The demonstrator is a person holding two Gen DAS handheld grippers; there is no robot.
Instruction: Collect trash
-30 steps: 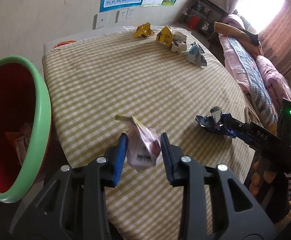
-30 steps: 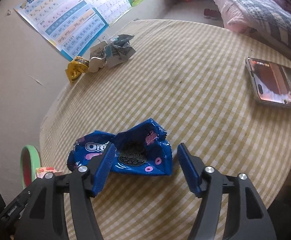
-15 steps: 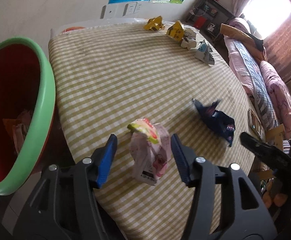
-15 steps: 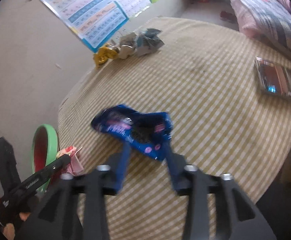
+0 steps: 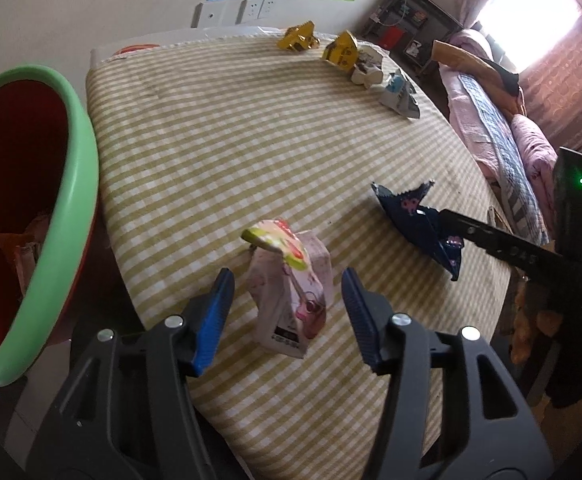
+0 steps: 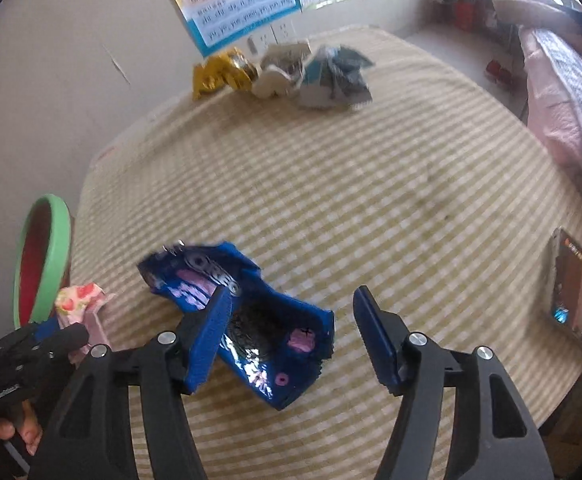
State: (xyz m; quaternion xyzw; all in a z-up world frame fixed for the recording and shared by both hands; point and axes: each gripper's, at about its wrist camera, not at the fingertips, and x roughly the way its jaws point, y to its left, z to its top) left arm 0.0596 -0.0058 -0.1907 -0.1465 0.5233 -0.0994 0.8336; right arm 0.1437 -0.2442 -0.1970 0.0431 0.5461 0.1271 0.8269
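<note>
A crumpled pink milk carton (image 5: 291, 284) stands on the checked tablecloth between the open jaws of my left gripper (image 5: 287, 316); neither pad touches it. It also shows in the right wrist view (image 6: 81, 300). A blue Oreo wrapper (image 6: 247, 320) lies between the open jaws of my right gripper (image 6: 291, 336), against the left pad; it looks blurred. It also shows in the left wrist view (image 5: 419, 228) beside the right gripper's finger (image 5: 511, 248). The red bin with a green rim (image 5: 71, 208) stands left of the table; some trash lies inside.
Yellow packets (image 5: 299, 36), a white crumpled piece (image 5: 367, 72) and a grey-blue wrapper (image 5: 401, 96) lie at the table's far edge. A phone (image 6: 579, 304) lies at the right edge. A bed (image 5: 503, 140) stands to the right.
My left gripper has opened and let go of the pink carton, which now stands on the table. My right gripper closed around the blue wrapper, then opened again; the wrapper shifted left.
</note>
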